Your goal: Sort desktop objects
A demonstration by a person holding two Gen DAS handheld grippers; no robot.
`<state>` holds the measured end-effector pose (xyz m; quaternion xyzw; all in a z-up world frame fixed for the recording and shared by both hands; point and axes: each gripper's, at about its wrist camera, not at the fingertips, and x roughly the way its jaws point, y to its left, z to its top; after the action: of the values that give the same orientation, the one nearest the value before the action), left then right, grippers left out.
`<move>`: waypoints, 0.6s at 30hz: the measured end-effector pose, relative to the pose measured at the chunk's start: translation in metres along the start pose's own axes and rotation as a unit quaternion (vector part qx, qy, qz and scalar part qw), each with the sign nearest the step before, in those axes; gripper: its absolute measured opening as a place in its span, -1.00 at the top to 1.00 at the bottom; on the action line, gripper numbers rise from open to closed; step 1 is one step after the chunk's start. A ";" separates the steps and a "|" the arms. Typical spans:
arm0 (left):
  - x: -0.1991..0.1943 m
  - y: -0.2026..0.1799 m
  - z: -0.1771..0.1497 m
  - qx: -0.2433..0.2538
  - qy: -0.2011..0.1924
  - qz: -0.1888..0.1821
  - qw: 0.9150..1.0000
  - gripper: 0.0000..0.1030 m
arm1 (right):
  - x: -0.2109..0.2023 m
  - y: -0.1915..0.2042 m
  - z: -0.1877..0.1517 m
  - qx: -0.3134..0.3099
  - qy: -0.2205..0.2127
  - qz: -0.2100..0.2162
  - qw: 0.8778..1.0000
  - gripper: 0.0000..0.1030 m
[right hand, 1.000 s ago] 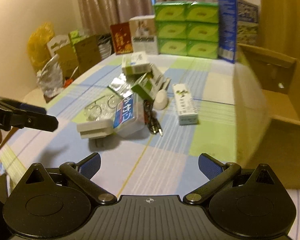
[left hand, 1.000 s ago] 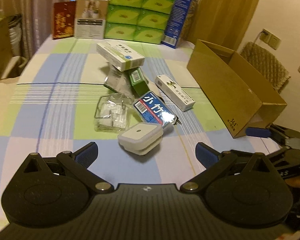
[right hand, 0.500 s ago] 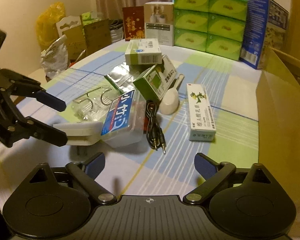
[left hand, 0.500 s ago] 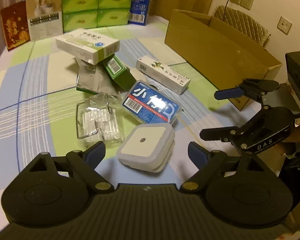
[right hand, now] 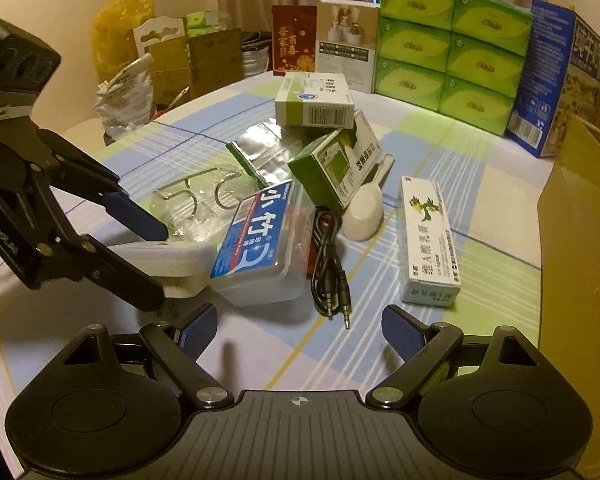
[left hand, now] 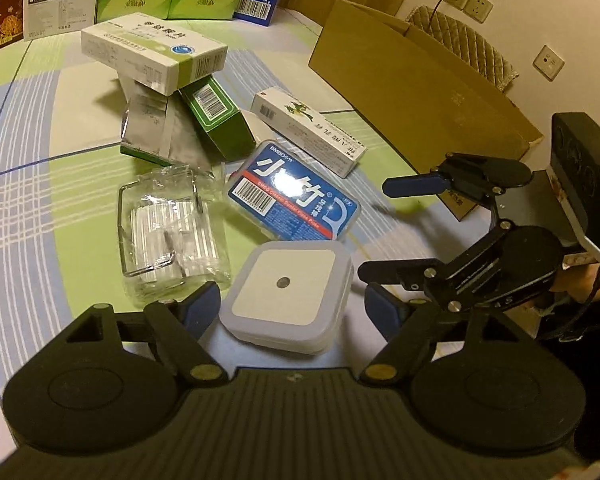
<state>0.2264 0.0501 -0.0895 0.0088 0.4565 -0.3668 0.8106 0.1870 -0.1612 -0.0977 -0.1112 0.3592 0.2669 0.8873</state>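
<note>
A pile of small objects lies on the checked tablecloth. My left gripper (left hand: 292, 312) is open, its fingers on either side of a white square night light (left hand: 286, 294), not touching it; it also shows in the right wrist view (right hand: 168, 256). Beyond lie a blue floss-pick box (left hand: 292, 196), a clear hook pack (left hand: 168, 236), a white ointment box (left hand: 308, 130) and a green box (left hand: 216, 118). My right gripper (right hand: 298, 334) is open and empty, just short of a black audio cable (right hand: 328, 256). It appears in the left wrist view (left hand: 396, 232).
An open cardboard box (left hand: 416, 88) stands at the right of the table. Green tissue packs (right hand: 448, 52), a blue carton (right hand: 556, 80) and other boxes line the far edge. A white scoop (right hand: 366, 216) and silver foil packs (left hand: 152, 128) lie in the pile.
My left gripper has moved forward and down until the night light sits between its fingers. My right gripper has moved closer to the pile, toward the cable.
</note>
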 end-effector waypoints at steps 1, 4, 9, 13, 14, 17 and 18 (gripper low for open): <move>0.003 0.001 0.000 -0.003 0.003 -0.001 1.000 -0.46 | 0.000 0.001 0.000 -0.004 -0.001 -0.001 1.000 -0.70; 0.006 0.003 0.000 -0.016 0.007 -0.005 1.000 -0.27 | 0.003 0.003 0.002 -0.010 -0.002 -0.002 1.000 -0.68; -0.001 0.001 -0.004 -0.030 0.009 0.020 0.999 -0.26 | 0.003 0.010 0.006 -0.026 -0.018 -0.003 0.999 -0.60; -0.016 0.002 -0.013 -0.070 0.010 0.076 0.995 -0.26 | 0.006 0.020 0.010 -0.050 -0.032 -0.006 0.998 -0.47; -0.019 0.000 -0.015 -0.071 0.009 0.096 0.993 -0.26 | 0.008 0.023 0.010 -0.059 -0.033 -0.008 0.998 -0.44; -0.025 -0.006 -0.016 -0.063 0.001 0.132 0.989 -0.24 | 0.015 0.031 0.011 -0.084 -0.034 -0.012 0.996 -0.41; -0.025 -0.005 -0.015 -0.068 -0.004 0.135 0.988 -0.24 | 0.017 0.034 0.012 -0.095 -0.036 -0.015 0.995 -0.40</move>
<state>0.2040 0.0667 -0.0779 0.0141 0.4719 -0.2220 0.8532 0.1851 -0.1212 -0.1013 -0.1905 0.2987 0.2905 0.8889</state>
